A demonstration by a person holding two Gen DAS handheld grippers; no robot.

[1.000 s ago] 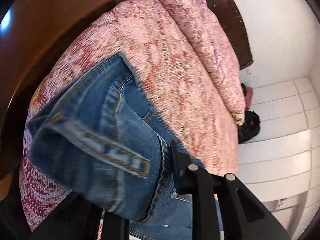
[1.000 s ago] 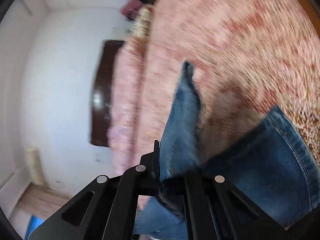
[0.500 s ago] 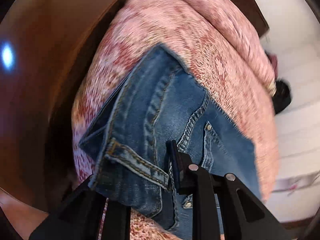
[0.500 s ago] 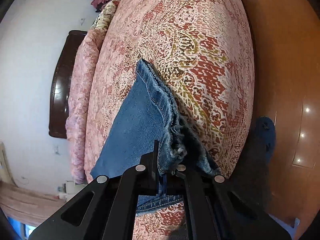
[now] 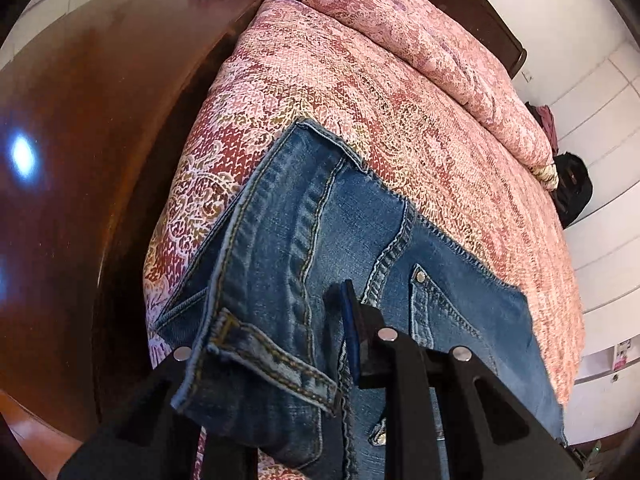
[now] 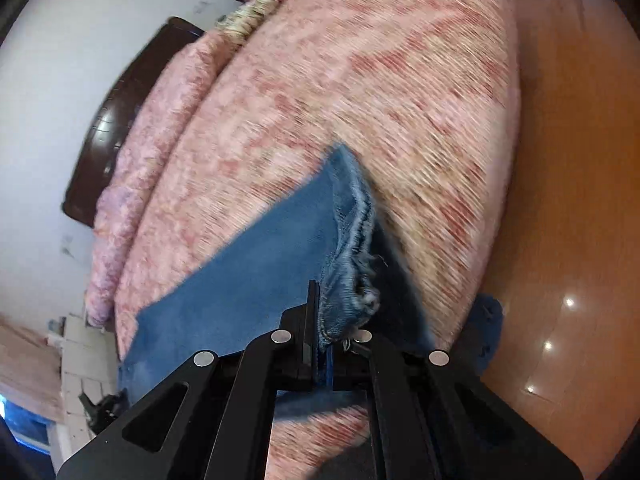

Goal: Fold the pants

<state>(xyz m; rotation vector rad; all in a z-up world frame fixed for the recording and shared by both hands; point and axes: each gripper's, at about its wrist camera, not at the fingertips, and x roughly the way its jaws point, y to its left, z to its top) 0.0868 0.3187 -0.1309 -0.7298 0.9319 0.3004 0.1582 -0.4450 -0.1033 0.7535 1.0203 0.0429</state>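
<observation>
Heavy, floppy jeans (image 5: 328,240) drape from both clamped claws, left claw (image 5: 280,364) pinching the waistband, right claw (image 6: 324,340) the frayed hems: sound holds.

Right wrist view is pretty smeared, so the bedspread (image 6: 360,92) pattern is just pink and red streaks there. The jeans (image 5: 320,248) run off the bottom edge in the left view, and the waistband drapes over the left gripper (image 5: 280,360), hiding one finger, so can't really see how much denim sits between the jaws. On the right gripper (image 6: 326,344) the frayed hem covers the pads. Dark stuff by the headboard (image 5: 574,188) is too small to identify.
</observation>
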